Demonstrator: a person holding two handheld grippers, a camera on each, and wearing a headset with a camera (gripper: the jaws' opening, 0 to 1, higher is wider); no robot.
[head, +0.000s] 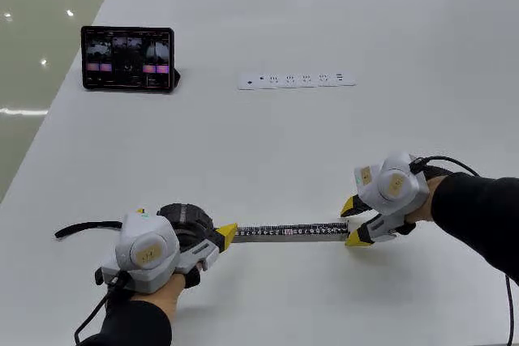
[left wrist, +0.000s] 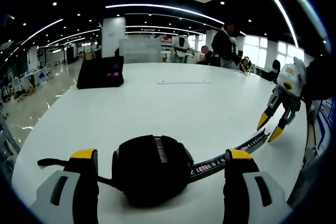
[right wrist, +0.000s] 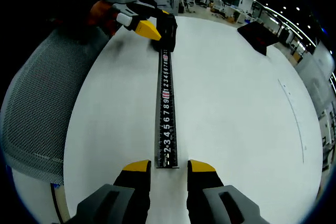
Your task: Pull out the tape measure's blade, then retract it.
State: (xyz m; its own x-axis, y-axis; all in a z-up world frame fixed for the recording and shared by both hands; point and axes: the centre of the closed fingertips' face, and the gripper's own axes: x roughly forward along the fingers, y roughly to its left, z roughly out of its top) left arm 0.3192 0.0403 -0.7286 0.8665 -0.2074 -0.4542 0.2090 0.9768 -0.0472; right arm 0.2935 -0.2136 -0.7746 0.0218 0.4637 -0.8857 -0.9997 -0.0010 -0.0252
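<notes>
Evidently the pull was the step in hand: the tape measure's blade (right wrist: 166,98) lay drawn out flat along the white table (head: 284,143), numbers up, running from the black case (left wrist: 152,177) toward the right gripper (right wrist: 169,165). That gripper's jaws stood apart, one either side of the blade's end, not pinching it (a gap showed on each side). The left gripper (left wrist: 161,154) bracketed the case with jaws spread wide and clear of its sides, probably to stop it sliding along the table. Retraction looked not yet begun.
</notes>
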